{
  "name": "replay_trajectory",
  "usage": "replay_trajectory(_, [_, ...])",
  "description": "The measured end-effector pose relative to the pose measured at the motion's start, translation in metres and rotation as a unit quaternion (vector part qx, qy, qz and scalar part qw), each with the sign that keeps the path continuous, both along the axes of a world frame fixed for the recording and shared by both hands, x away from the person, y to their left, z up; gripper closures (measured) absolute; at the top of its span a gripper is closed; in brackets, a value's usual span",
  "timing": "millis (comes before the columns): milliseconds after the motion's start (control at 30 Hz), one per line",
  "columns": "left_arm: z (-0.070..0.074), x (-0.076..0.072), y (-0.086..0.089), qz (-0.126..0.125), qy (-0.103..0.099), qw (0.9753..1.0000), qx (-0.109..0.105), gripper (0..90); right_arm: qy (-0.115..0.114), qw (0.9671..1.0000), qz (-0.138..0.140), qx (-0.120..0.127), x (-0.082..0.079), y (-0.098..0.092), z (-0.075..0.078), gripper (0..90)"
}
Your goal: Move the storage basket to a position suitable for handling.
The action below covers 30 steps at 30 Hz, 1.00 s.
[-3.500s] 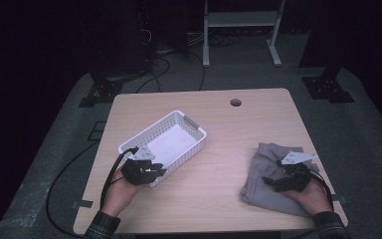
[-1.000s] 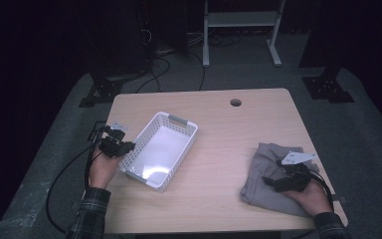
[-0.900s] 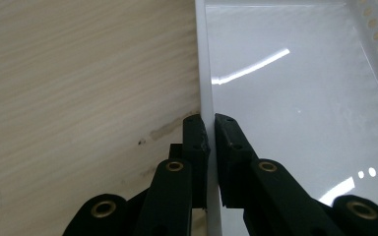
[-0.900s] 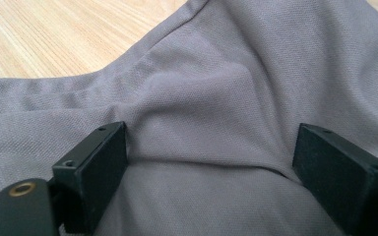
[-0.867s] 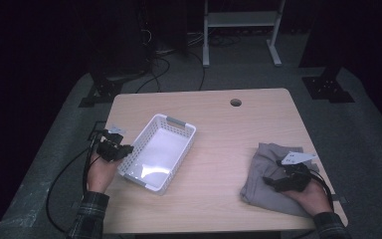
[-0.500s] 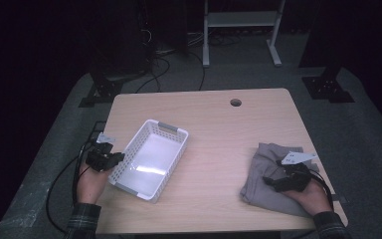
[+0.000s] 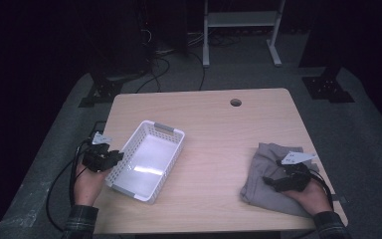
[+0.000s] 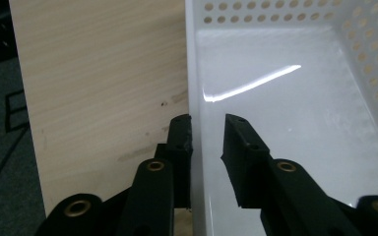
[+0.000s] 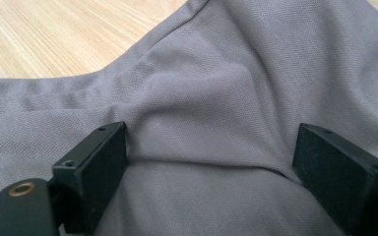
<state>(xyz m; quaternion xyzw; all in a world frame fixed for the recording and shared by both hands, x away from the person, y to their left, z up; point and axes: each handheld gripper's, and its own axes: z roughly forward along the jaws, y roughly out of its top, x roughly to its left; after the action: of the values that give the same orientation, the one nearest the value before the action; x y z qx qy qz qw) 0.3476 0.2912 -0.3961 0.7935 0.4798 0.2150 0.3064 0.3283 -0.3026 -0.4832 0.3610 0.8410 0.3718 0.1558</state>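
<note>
The white perforated basket [image 7: 145,161] sits at the left side of the worktop [image 7: 214,124], turned at a slant so one long wall runs along the worktop's left edge, and it is empty. That placement looks deliberate: it leaves the middle of the worktop bare between the basket and the grey cloth [image 7: 268,174], which lies rumpled near the right front corner, well apart from it. I'd judge the basket is being set up to take the cloth.

The left gripper [image 7: 110,158] has its jaws astride the basket's near wall, one outside over the wood and one inside over the glossy floor. In the left gripper view the wall [image 8: 197,123] passes between the two black jaws with a narrow gap still visible on the inner side, so the jaws are slightly parted and not squeezing hard; I'd call it a loose hold at best. The left hand [image 7: 89,181] comes up from beyond the worktop's edge, forearm pointing forward, gripper levelled toward the basket.

The right gripper [image 7: 273,183] rests low on the cloth with its jaws spread wide; in the right gripper view [image 9: 211,167] a raised fold of fabric lies between them, uncaught. The right hand [image 7: 309,193] lies on the cloth, wrist low, gripper aimed leftward across the worktop.
</note>
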Motion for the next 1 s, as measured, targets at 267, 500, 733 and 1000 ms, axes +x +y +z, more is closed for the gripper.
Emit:
replay_trajectory(267, [0.013,-0.002,-0.013,-0.026,-0.025,0.9986,-0.038,58.5,0.000,1.0000,-0.001,0.000,0.000,0.000,0.000,12.5])
replay_trajectory(500, [0.023,-0.004,-0.040,-0.061,-0.036,0.9956,-0.062,47.4,0.000,1.0000,0.000,0.000,0.000,0.000,0.000,12.5])
replay_trajectory(733, [0.026,-0.006,-0.071,-0.106,-0.038,0.9903,-0.081,35.3,0.000,1.0000,0.000,0.000,0.000,0.000,0.000,12.4])
replay_trajectory(1000, [0.023,-0.007,-0.115,-0.153,-0.031,0.9837,-0.089,24.6,0.000,1.0000,0.000,0.000,0.000,0.000,0.000,12.4])
